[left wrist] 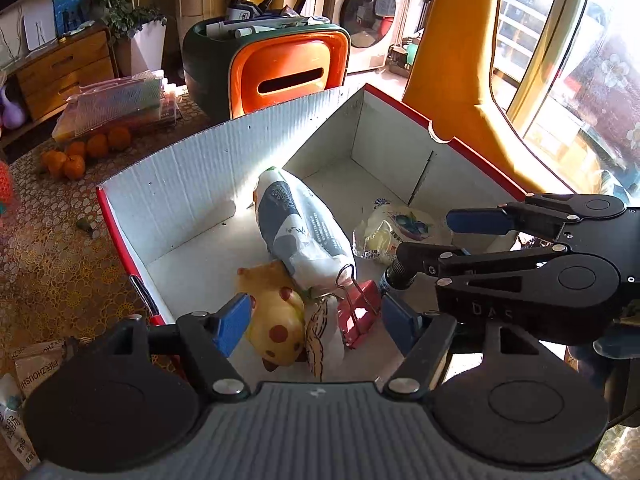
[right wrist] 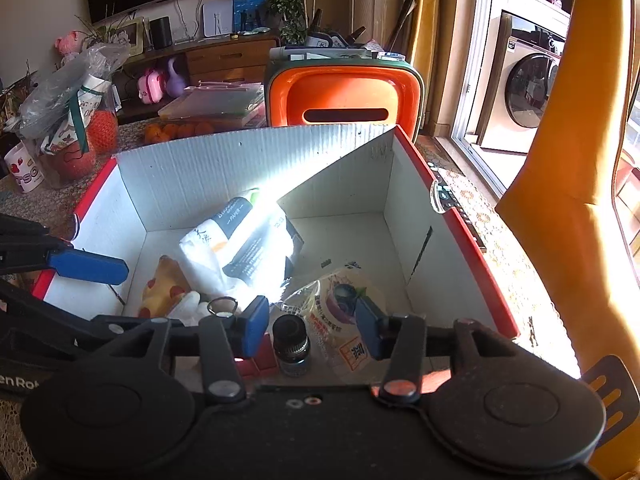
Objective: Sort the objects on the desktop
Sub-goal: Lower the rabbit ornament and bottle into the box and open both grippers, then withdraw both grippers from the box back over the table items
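Left claw (left wrist: pixel 316 320) spread loose over yellow red-spotted plush toy (left wrist: pixel 276 320) and red metal binder clip (left wrist: pixel 360 312) inside white corrugated red-rimmed box (left wrist: pixel 180 184). Right claw (right wrist: pixel 312 324) parted, released above small dark-capped glass bottle (right wrist: pixel 291 344). Drop-off step apparently finished; next, probably fetched another tabletop item.

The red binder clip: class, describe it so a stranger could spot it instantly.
Find the white cardboard box with red edges. At its near end, beside the yellow spotted toy, lies the red binder clip. It alone is red metal with wire loop handles.
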Demonstrator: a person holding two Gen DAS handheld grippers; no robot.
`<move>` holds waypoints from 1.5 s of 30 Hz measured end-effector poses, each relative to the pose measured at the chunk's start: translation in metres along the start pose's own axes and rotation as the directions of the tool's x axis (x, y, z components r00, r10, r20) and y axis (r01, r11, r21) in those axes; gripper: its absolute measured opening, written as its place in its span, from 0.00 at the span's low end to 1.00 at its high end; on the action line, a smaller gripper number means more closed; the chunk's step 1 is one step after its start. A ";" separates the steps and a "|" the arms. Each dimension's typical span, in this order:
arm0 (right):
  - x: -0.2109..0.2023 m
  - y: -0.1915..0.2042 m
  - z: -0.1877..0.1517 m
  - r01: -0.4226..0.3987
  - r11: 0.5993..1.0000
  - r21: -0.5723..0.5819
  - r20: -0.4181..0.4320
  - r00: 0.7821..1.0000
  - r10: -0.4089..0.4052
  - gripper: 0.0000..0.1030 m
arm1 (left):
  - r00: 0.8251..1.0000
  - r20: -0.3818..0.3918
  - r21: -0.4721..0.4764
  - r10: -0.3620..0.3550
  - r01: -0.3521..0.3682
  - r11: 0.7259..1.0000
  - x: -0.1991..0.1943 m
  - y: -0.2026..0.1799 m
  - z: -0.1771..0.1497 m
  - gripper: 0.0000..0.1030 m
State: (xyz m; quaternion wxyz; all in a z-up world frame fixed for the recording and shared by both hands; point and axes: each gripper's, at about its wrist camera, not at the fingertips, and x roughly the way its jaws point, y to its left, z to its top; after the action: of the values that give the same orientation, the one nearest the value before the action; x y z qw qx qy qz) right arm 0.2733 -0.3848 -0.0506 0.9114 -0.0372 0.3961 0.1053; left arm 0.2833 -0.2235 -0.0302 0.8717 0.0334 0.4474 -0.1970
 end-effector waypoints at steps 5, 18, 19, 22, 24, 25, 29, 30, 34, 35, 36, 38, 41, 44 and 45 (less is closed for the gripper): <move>-0.014 0.006 -0.002 0.004 1.000 -0.016 0.019 1.000 -0.003 0.58 | 0.999 0.036 0.010 0.008 -0.008 1.000 -0.022 0.003 -0.005 0.69; -0.050 0.038 -0.006 -0.017 0.999 -0.040 0.080 0.997 0.021 0.81 | 0.993 0.116 -0.029 0.034 -0.031 0.999 -0.076 0.021 -0.025 0.76; -0.052 0.039 -0.006 -0.026 0.999 -0.033 0.082 0.996 0.029 0.81 | 0.992 0.124 -0.035 0.036 -0.032 0.999 -0.081 0.024 -0.027 0.79; -0.059 0.044 -0.009 -0.048 0.999 -0.012 0.081 0.996 0.049 0.83 | 0.990 0.133 -0.048 0.046 -0.040 0.998 -0.091 0.032 -0.034 0.79; -0.065 0.050 -0.012 -0.052 0.999 -0.011 0.086 0.995 0.052 0.85 | 0.989 0.137 -0.061 0.049 -0.041 0.997 -0.097 0.037 -0.038 0.79; -0.067 0.052 -0.013 -0.053 0.999 -0.012 0.088 0.995 0.054 0.85 | 0.989 0.140 -0.067 0.050 -0.041 0.997 -0.100 0.041 -0.041 0.79; -0.079 0.062 -0.016 -0.063 0.998 -0.003 0.108 0.992 0.063 0.88 | 0.987 0.150 -0.082 0.057 -0.045 0.996 -0.112 0.050 -0.051 0.79; -0.082 0.064 -0.017 -0.067 0.998 0.001 0.113 0.991 0.066 0.89 | 0.986 0.154 -0.086 0.058 -0.045 0.995 -0.115 0.053 -0.053 0.80; -0.094 0.076 -0.019 -0.077 0.997 0.010 0.131 0.989 0.075 0.90 | 0.983 0.174 -0.098 0.063 -0.047 0.994 -0.129 0.062 -0.065 0.84; -0.096 0.079 -0.019 -0.079 0.997 0.010 0.135 0.988 0.077 0.91 | 0.982 0.176 -0.101 0.065 -0.048 0.994 -0.132 0.064 -0.068 0.84; -0.098 0.083 -0.019 -0.083 0.997 0.010 0.138 0.987 0.081 0.91 | 0.982 0.179 -0.103 0.068 -0.050 0.993 -0.135 0.067 -0.071 0.85; -0.103 0.091 -0.020 -0.086 0.996 0.007 0.146 0.986 0.084 0.91 | 0.980 0.183 -0.108 0.076 -0.057 0.993 -0.141 0.072 -0.078 0.90; -0.108 0.103 -0.026 -0.084 0.996 -0.003 0.160 0.984 0.083 0.92 | 0.978 0.193 -0.119 0.082 -0.059 0.991 -0.150 0.081 -0.090 0.97; -0.113 0.116 -0.030 -0.088 0.996 -0.011 0.165 0.982 0.089 0.92 | 0.977 0.195 -0.128 0.090 -0.066 0.990 -0.159 0.092 -0.102 0.97; -0.115 0.121 -0.032 -0.089 0.996 -0.013 0.169 0.982 0.090 0.92 | 0.976 0.197 -0.130 0.095 -0.070 0.989 -0.161 0.095 -0.106 0.97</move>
State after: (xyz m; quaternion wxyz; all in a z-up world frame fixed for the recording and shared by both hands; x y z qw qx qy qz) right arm 0.1469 -0.2901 0.0132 0.9360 -0.0127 0.3182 0.1498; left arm 0.1533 -0.0606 0.0228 0.9207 -0.0219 0.3655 -0.1351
